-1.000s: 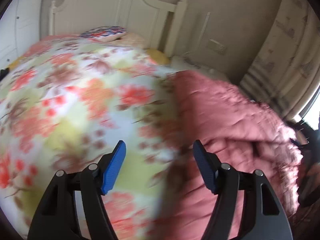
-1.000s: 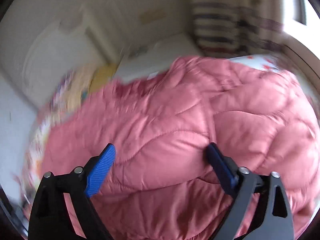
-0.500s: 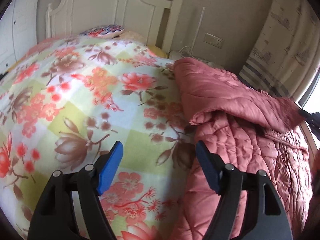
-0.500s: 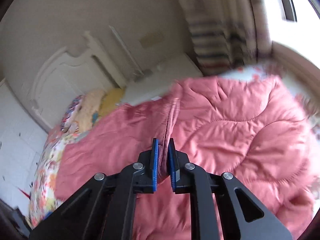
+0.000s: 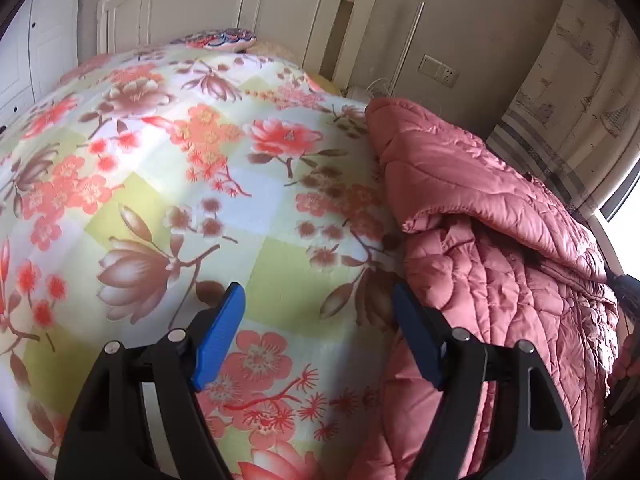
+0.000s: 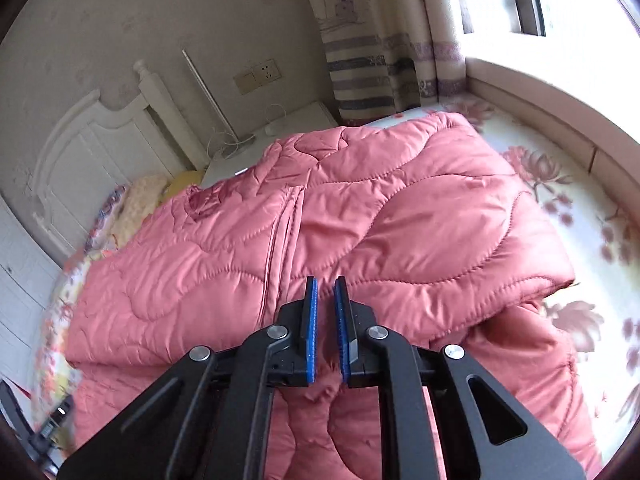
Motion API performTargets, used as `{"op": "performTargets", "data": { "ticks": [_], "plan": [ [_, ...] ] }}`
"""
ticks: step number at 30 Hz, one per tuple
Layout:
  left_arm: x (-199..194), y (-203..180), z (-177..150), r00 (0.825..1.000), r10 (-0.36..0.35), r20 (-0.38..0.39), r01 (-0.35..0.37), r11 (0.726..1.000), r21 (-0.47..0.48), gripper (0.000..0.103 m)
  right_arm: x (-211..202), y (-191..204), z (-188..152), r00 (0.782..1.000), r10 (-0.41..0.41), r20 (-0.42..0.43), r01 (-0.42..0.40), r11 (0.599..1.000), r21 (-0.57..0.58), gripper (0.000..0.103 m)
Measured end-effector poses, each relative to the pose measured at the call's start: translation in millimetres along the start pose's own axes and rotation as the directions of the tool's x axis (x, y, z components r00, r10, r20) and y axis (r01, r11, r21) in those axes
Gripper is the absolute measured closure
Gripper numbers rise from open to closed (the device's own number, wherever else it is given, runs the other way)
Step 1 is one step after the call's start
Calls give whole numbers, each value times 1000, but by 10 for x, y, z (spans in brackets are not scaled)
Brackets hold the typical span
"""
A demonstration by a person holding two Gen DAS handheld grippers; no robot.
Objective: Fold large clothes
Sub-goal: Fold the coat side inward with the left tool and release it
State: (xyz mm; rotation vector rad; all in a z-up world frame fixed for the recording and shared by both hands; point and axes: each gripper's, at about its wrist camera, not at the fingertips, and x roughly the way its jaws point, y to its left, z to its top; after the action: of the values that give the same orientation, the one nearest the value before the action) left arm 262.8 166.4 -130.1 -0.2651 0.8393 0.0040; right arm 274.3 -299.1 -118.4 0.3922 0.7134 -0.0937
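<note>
A pink quilted jacket (image 5: 492,240) lies on the right side of the bed, one layer folded over the rest. My left gripper (image 5: 316,320) stands open above the floral bedspread (image 5: 200,184), with its right finger beside the jacket's left edge and nothing between the pads. In the right wrist view the jacket (image 6: 400,216) fills the middle. My right gripper (image 6: 325,330) is shut on a pinch of its fabric, which bunches under the pads. In the left wrist view the top layer rises toward the right edge, where a dark part of that gripper (image 5: 624,292) shows.
A white headboard (image 5: 224,12) and pillows (image 5: 216,38) stand at the far end of the bed. A white bedside table (image 6: 280,136) with cables sits by the wall. A striped curtain (image 6: 376,72) and a window ledge (image 6: 540,92) are on the right.
My right gripper went from wide open over the jacket to shut on its fabric, then moved across, laying a layer over. The left gripper has hardly moved and stays open.
</note>
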Motion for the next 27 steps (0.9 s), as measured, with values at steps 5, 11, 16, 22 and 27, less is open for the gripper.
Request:
{"op": "performTargets", "data": {
  "ticks": [5,11,16,22,27],
  "plan": [
    [6,-69,-18,1000,18,-2,-18,999,35,28,-107,226,87,999,10,34,-7,997,-79,84],
    [15,-78,-27,999,30,-10,-30,999,38,28,-201,351,254,987,-81,137,82,997,-1,29],
    [46,-119,-27,998,56,-17,-55,996,65,26,-366,888,251,960,-16,281,69,981,-179,21],
    [36,-99,-15,999,49,-13,-48,998,51,26,286,1431,161,998,-25,65,53,883,-466,25],
    [-211,-216,226,996,20,91,-28,996,83,26,535,1261,-27,988,-113,-100,45,852,-522,23]
  ]
}}
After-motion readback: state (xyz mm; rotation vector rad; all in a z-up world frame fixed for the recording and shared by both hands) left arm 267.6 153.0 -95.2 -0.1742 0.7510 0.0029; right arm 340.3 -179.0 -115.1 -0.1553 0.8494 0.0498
